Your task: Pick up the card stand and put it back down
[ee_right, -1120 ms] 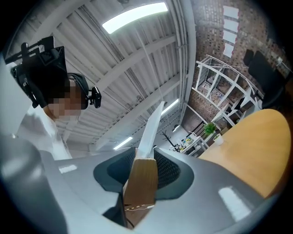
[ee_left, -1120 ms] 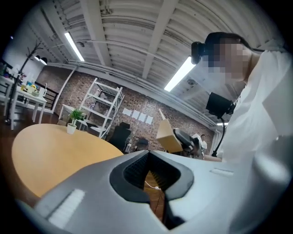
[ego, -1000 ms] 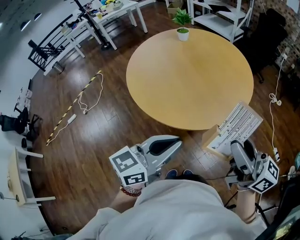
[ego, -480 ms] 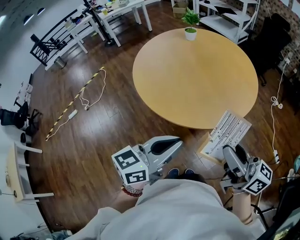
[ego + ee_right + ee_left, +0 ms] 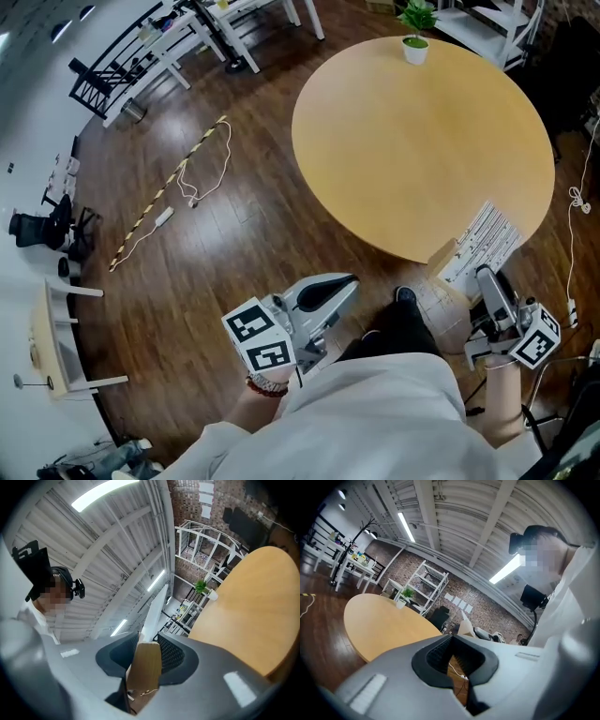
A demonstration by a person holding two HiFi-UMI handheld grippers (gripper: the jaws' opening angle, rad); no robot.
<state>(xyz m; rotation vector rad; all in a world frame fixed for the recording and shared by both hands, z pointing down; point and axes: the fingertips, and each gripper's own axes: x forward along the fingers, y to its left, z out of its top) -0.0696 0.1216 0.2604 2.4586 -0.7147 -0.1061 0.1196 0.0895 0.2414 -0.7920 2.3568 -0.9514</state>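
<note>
The card stand, a wooden block with a white printed card standing in it, hangs in the air just off the near edge of the round table. My right gripper is shut on it. In the right gripper view the wooden block sits pinched between the ribbed pads and the card rises beyond them. My left gripper hovers over the floor at the lower middle, shut with nothing in it. In the left gripper view, the left gripper points towards the table.
A small potted plant stands at the table's far edge. White tables and a black rack stand at the back left. A cable and a striped bar lie on the wooden floor. White shelves stand behind the table.
The head view has swung, so the table and plant now sit further right. The right gripper keeps its hold on the card stand by the table's near edge. The left gripper has hardly moved.
</note>
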